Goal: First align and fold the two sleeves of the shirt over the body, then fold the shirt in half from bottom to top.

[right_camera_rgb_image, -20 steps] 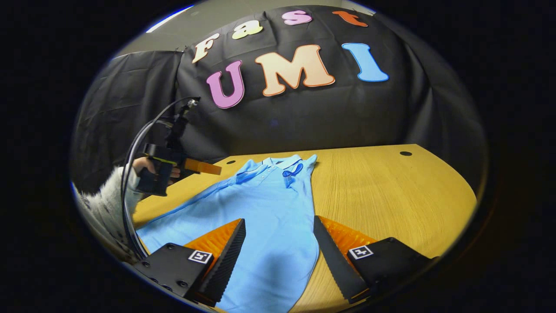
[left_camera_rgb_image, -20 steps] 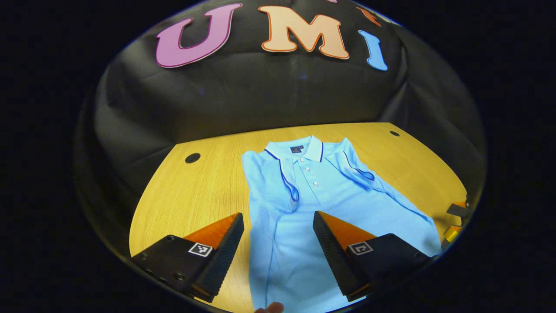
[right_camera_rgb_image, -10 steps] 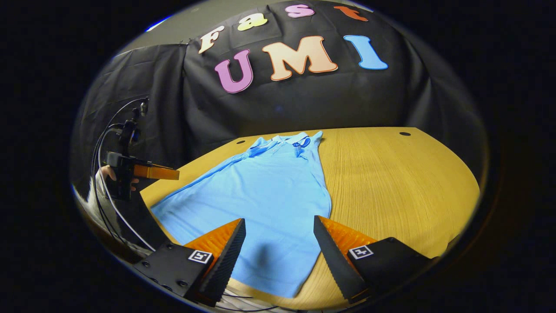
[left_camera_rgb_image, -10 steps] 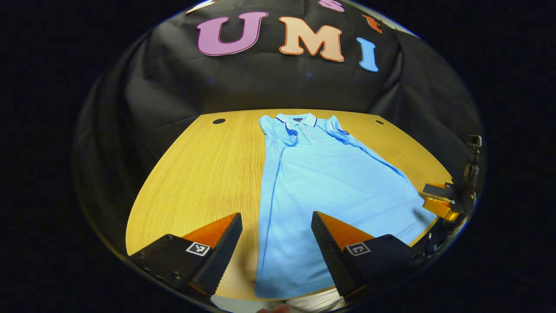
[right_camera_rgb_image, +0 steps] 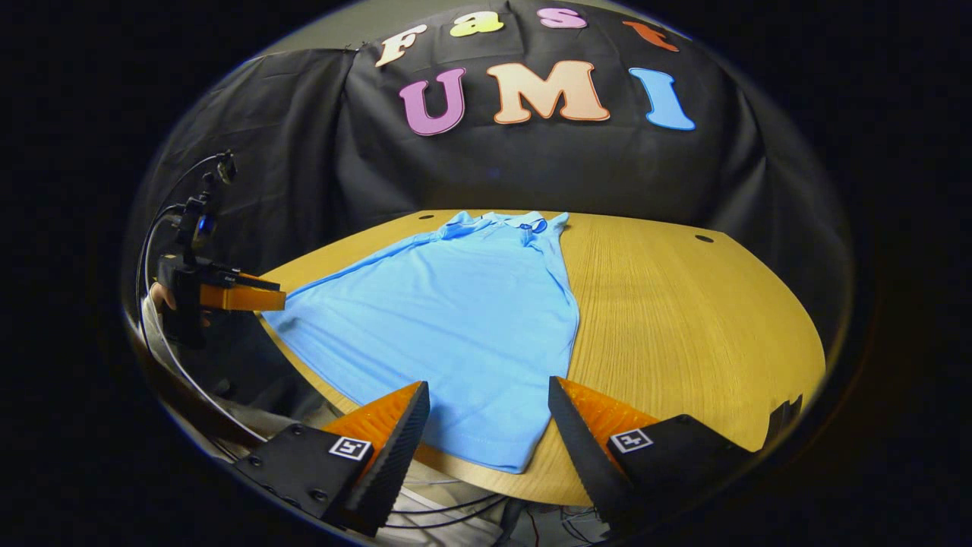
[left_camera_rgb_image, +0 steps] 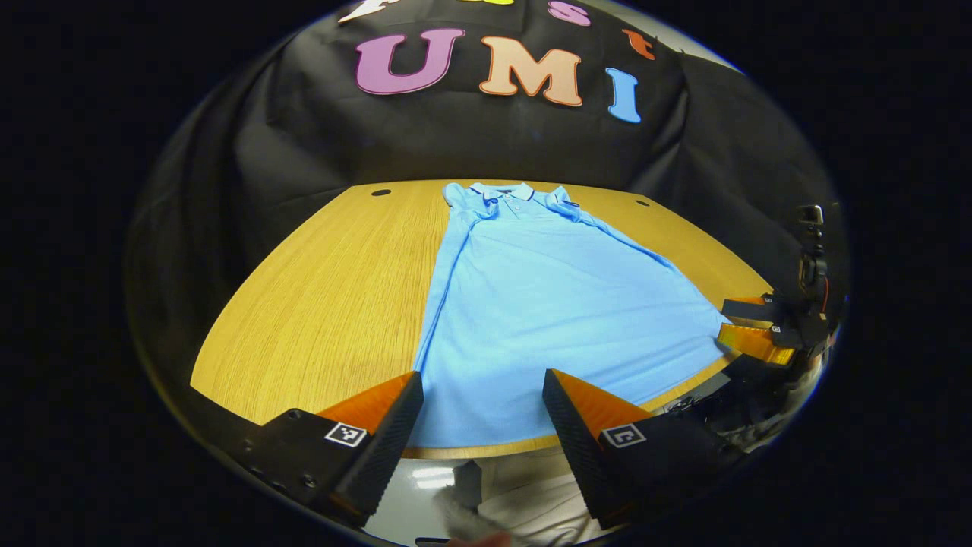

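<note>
Shirt (left_camera_rgb_image: pixel 547 304) flat on tabletop (left_camera_rgb_image: pixel 326 289), both sleeves already folded over body near collar. Bottom-to-top fold left. Left claw (left_camera_rgb_image: pixel 478 425) and right claw (right_camera_rgb_image: pixel 486 433) spread, empty, at hem.

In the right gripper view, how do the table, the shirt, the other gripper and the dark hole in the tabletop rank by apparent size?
1. Table, largest.
2. Shirt, spread flat on it.
3. Left gripper at the table's near-left edge; its distance from the camera makes this only apparent.
4. Hole, smallest.

Shirt (left_camera_rgb_image: pixel 554 304) collar label too small
</note>
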